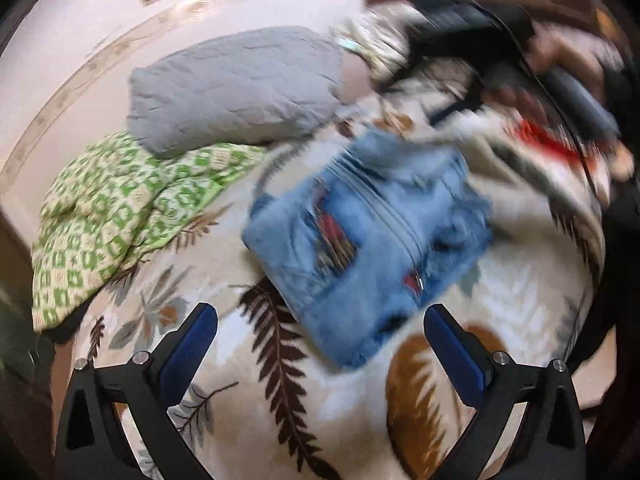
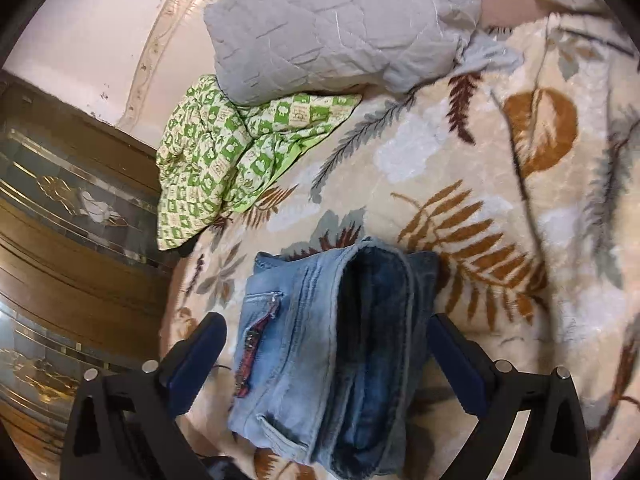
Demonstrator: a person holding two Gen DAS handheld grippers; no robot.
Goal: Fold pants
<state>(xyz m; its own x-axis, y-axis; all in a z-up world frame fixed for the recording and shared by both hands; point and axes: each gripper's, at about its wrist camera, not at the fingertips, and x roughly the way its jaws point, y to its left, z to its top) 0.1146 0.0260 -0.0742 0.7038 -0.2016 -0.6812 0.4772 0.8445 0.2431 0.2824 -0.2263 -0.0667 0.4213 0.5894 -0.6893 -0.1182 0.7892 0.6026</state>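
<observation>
Leaf-patterned blanket (image 2: 460, 152) covers the bed; on it the jeans (image 2: 340, 352) lie folded into a compact bundle. Both my left tongs (image 1: 320, 336) and right tongs (image 2: 326, 344) gape, holding nothing. Folding looks nearly finished, perhaps only tidying left.

A bedroom in a home. A bed under a cream plush leaf-patterned blanket (image 2: 460, 168) carries a grey quilted pillow (image 2: 340, 20) and a green-and-cream checked quilt (image 2: 224, 152) at its far side. A carved brown wooden headboard with glass panels (image 2: 72, 220) stands left.

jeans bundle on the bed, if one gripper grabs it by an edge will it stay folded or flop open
The folded jeans would probably sag and unfold: the denim layers lie loose, with one fold gaping open. The stack looks thick, so likely heavy for one pinch. It may drag rather than slide on the plush leaf-print blanket. Both grippers, left and right, are open.
</observation>
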